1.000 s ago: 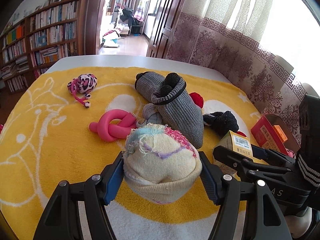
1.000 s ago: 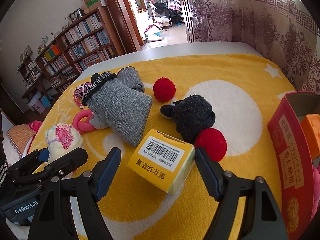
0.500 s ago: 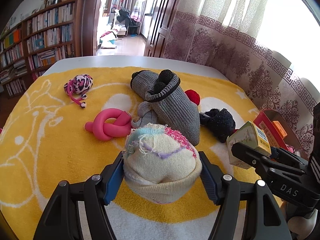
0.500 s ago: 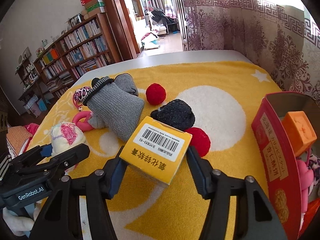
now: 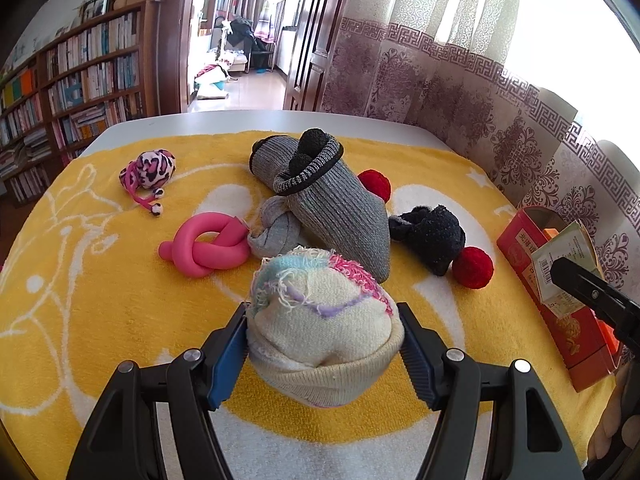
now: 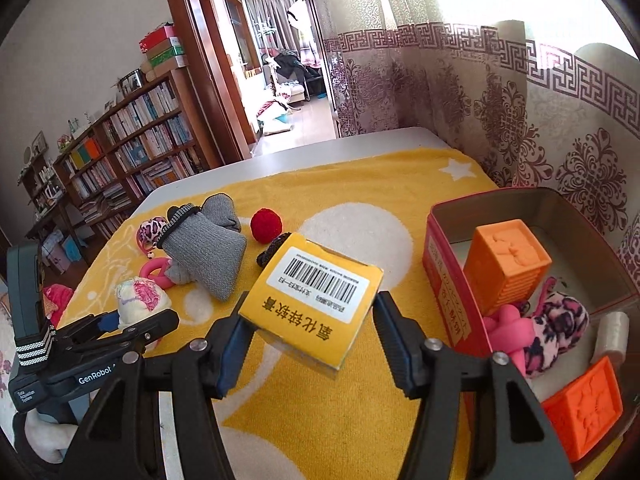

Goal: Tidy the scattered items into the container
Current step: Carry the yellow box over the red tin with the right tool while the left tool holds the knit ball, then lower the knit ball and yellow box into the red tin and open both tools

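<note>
The left gripper (image 5: 323,350) is clamped on a soft sock ball (image 5: 320,320) (squashy, grips anywhere) over the yellow towel (image 5: 100,300). The right gripper (image 6: 310,334) pinches a light, crushable carton (image 6: 310,302) by its sides, beside the red tin (image 6: 452,292).

Bare towel (image 6: 360,408) before red box (image 6: 448,280), orange blocks (image 6: 506,268) crowding inside
</note>
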A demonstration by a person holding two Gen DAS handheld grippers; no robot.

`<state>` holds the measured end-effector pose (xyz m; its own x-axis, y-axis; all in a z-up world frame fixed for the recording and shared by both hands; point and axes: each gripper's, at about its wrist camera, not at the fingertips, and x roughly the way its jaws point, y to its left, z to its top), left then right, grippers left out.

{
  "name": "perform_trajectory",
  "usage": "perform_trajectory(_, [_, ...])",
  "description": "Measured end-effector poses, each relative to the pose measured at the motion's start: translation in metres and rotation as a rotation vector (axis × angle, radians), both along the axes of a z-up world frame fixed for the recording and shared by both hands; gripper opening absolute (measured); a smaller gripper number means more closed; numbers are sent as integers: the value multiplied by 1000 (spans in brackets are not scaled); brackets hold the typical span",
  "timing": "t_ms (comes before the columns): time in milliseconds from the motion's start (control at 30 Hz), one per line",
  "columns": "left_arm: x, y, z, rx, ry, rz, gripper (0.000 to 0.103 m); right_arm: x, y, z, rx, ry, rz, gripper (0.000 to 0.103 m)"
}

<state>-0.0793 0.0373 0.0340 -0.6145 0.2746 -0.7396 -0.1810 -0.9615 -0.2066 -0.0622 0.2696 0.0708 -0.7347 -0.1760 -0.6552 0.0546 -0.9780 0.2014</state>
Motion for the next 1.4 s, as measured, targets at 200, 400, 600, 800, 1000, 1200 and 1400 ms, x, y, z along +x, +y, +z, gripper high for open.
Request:
perform_trajectory(200, [3,6,2,-11,7,-12,71,13,27,12,2,42,-63,63])
perform_trajectory(400, [10,26,13,-8,24,-54,71,28,80,27,9,92,-196,64])
perform_trajectory(600, [19,62,21,1,24,-131,71,42,130,28,-1,96,-311,64])
perform_trajectory(800, [25,97,29,-7,29,-201,71,47,159,29,-13,108,-352,64])
perform_trajectory(1000, [30,126,42,-14,44,-256,71,40,167,34,-7,122,-333,64])
perform_trajectory(1200, [33,160,58,-20,74,-322,71,39,172,37,-12,133,-319,64])
perform_trajectory(1400, [33,202,68,-16,84,-396,71,40,181,41,-33,151,-327,64])
